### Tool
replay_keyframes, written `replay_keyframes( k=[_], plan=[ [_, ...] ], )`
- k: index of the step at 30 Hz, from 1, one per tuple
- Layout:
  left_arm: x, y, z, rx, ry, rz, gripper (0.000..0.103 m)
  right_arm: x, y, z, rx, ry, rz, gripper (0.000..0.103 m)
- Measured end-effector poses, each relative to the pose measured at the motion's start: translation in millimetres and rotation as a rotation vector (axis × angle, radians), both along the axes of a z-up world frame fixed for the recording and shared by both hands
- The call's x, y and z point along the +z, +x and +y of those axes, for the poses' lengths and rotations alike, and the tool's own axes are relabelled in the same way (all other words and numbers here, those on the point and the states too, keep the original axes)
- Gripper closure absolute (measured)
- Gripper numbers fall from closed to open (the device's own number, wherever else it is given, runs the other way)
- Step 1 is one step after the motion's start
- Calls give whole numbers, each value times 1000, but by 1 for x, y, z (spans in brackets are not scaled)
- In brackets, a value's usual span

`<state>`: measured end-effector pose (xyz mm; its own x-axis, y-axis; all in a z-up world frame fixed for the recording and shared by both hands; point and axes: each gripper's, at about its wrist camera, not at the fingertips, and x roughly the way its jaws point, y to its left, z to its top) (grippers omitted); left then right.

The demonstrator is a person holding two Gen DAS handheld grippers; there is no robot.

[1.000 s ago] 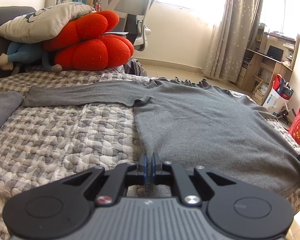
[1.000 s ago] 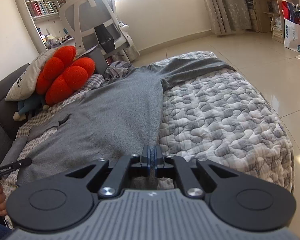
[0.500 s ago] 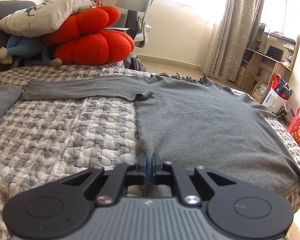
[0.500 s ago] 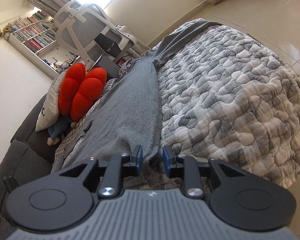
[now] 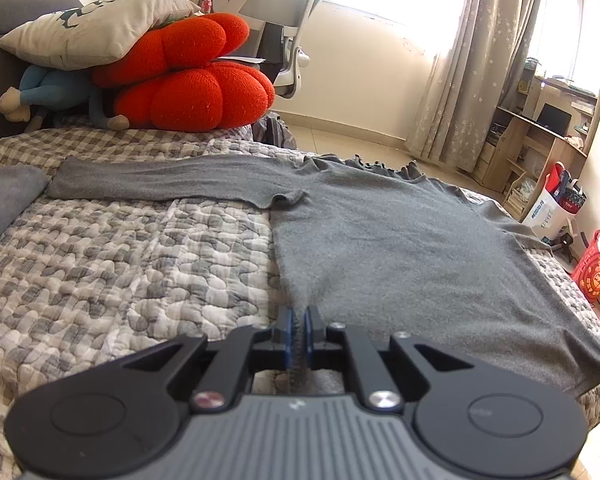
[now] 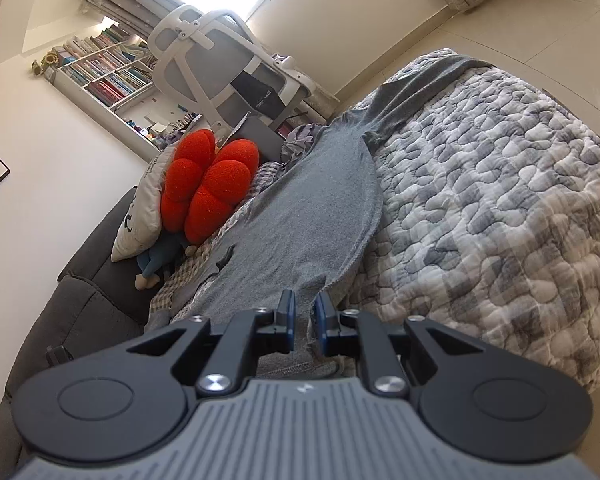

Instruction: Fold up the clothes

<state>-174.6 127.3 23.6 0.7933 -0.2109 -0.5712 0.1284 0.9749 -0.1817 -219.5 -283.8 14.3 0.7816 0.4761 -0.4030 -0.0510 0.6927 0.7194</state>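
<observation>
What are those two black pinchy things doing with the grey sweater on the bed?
A person is folding a grey sweater laid flat on a quilted bed, with a gripper in each hand. The left gripper is pinched shut on the sweater's bottom edge. The right gripper is at the hem's other corner, cloth between its jaws, which are closing but show a gap. One sleeve lies stretched out toward the red cushion. No fold yet.

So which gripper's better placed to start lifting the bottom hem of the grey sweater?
Left, probably. The left gripper is already clamped on the grey sweater at its hem corner. The right gripper has fabric between its fingers, but its jaws are only now closing with a visible gap.
</observation>
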Motion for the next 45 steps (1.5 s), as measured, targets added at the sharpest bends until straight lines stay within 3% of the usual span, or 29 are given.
replay_keyframes(
  k=[4, 7, 14, 16, 17, 20, 27, 34, 36, 38, 39, 45],
  plan=[
    [-6, 2, 0, 3, -1, 18, 96, -22, -1, -8, -46, -6, 62, 83],
    [-11, 3, 1, -3, -4, 39, 96, -31, -8, -16, -52, 40, 69, 73],
    [-17, 1, 2, -15, -23, 72, 96, -28, -16, -12, -7, -6, 39, 73],
    [-18, 0, -1, -22, -14, 71, 96, -24, -17, -6, 11, -57, 24, 76],
    [-19, 0, -2, -25, -6, 71, 96, -23, -16, -1, 20, -98, 22, 85],
    [-19, -2, -8, -41, 29, 61, 96, -19, -13, 6, 36, -144, 33, 89],
    [3, -8, 12, -46, -83, 52, 96, 3, -21, -21, 66, 90, 7, 92],
    [-15, -6, 9, -29, -71, 108, 97, -15, -8, -31, 39, 109, 145, 93],
    [-15, -7, 9, -23, -50, 101, 97, -20, -8, -29, 23, 27, 165, 93],
    [-13, -7, 9, -26, -33, 97, 97, -21, -9, -24, 27, -57, 157, 92],
    [-12, -7, 8, -23, -34, 102, 97, -22, -10, -24, 36, -44, 145, 87],
    [-17, -13, 6, 22, -58, 119, 91, -27, -12, -29, 55, 24, 104, 87]
  ],
)
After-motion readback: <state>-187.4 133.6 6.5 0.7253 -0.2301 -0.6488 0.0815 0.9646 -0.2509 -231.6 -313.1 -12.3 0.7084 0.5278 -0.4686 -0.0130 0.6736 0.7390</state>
